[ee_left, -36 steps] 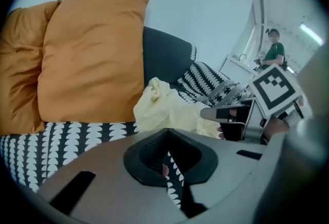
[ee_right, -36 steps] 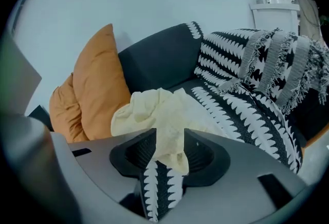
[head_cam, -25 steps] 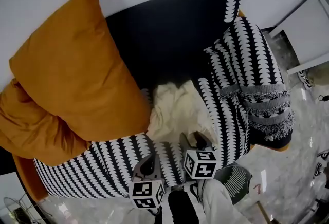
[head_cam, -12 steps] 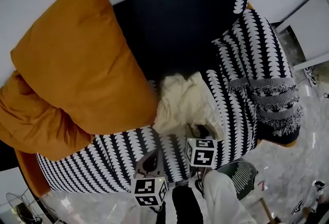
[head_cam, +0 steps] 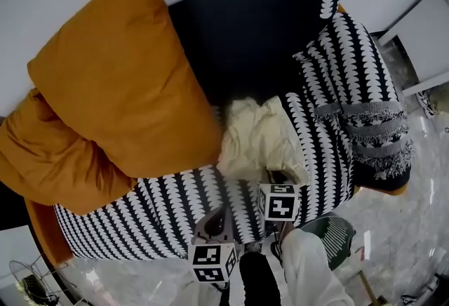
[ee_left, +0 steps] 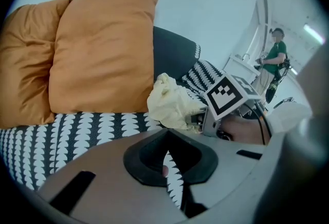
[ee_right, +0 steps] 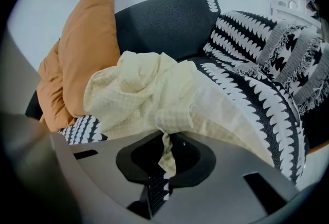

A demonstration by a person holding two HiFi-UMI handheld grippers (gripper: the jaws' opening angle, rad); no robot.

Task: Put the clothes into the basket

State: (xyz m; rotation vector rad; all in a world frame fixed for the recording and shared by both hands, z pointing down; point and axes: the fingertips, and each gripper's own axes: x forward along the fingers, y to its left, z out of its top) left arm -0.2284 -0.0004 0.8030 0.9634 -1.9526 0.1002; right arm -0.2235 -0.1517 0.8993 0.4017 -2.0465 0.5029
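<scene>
Our right gripper [ee_right: 165, 160] had just closed on a fold at the near edge of the pale yellow garment [ee_right: 149, 92]. It lay crumpled on the sofa [head_cam: 238, 38] beside the orange cushion [head_cam: 119, 80], so we judged it ready to lift. A second earlier those jaws stood open above the cloth, while our left gripper [ee_left: 172, 166] sat closed and empty.

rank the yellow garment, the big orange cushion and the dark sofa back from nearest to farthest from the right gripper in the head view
1. yellow garment: at the right gripper, whose jaws have just been closing on its edge.
2. big orange cushion: to the left, beside the garment.
3. dark sofa back: behind the garment, farthest.
</scene>
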